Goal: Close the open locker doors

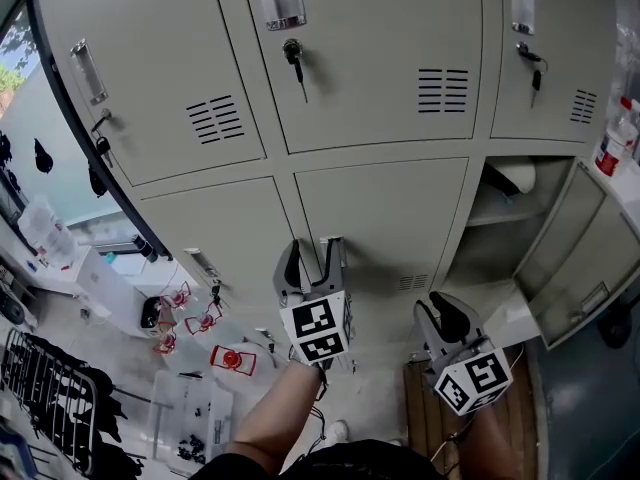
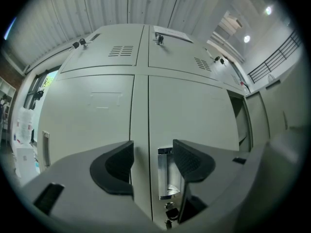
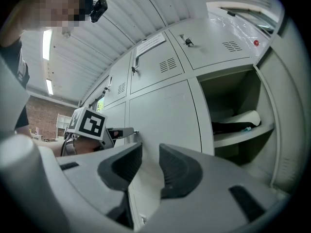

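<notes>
While the head view looks steeply down, locker bank (image 1: 380,58): grey steel, upper row shut, a key (image 1: 293,56) hanging in the middle upper door.
Head view, open door (image 1: 580,258): lower row, far right, swung out from the bank. The open compartment (image 1: 505,213) beside it has a shelf with a white bundle (image 1: 515,178) on it.
Head view, left gripper (image 1: 313,260): level at the closed door (image 1: 385,218) in the lower middle, tips at the handle (image 1: 330,240) on that door's left edge.
Head view, right gripper (image 1: 447,320): lower and further right, near the closed door's right side, apart from the open door.
Left gripper view, jaws: spread wide, pinching nothing.
Left gripper view, handle (image 2: 166,176): recessed chrome pull, in the gap just beside the right jaw; whether that pad touches it cannot be told.
Left gripper view, open compartment (image 2: 241,125): dark slot at the right, past the closed door.
Right gripper view, jaws: parted by a narrow gap with nothing in it, only the closed door's face behind.
Right gripper view, left gripper (image 3: 124,131): at the left, its marker cube (image 3: 90,123) facing the camera, tips at the closed door's edge.
Right gripper view, open compartment (image 3: 233,96): to the right, its shelf (image 3: 243,137) carrying the white bundle over something dark. The open door (image 3: 289,110) fills the right rim.
</notes>
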`<state>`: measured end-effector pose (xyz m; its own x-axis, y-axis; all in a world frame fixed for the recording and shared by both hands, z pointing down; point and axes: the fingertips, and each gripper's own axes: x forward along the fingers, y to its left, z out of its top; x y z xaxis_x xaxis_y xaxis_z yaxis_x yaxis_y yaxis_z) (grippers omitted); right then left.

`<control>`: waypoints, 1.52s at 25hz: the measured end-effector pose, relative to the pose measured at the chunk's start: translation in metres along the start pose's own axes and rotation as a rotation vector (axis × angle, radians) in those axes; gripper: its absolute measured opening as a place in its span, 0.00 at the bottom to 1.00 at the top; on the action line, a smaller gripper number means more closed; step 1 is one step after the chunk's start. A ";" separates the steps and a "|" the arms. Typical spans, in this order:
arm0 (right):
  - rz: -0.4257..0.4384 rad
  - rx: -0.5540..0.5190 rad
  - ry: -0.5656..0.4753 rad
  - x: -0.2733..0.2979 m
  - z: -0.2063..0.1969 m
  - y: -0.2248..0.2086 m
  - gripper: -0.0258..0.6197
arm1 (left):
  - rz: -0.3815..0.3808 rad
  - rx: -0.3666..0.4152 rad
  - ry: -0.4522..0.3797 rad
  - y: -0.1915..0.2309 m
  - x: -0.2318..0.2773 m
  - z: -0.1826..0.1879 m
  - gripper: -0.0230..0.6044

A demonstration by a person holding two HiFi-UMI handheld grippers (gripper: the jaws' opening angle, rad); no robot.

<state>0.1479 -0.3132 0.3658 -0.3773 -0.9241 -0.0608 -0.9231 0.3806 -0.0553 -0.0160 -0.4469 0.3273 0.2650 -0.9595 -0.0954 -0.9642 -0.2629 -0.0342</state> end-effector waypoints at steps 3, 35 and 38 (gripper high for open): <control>0.003 0.000 -0.004 -0.001 0.001 0.000 0.21 | -0.026 0.001 -0.021 -0.008 -0.010 0.005 0.43; -0.706 -0.012 -0.119 -0.212 0.031 -0.084 0.23 | -1.214 -0.160 -0.009 -0.280 -0.134 0.011 0.44; -0.779 -0.003 -0.125 -0.230 0.030 -0.081 0.23 | -1.296 -0.171 0.006 -0.288 -0.152 0.006 0.44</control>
<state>0.3119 -0.1308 0.3547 0.3890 -0.9138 -0.1170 -0.9185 -0.3750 -0.1254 0.2218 -0.2248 0.3452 0.9964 -0.0013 -0.0845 0.0011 -0.9996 0.0286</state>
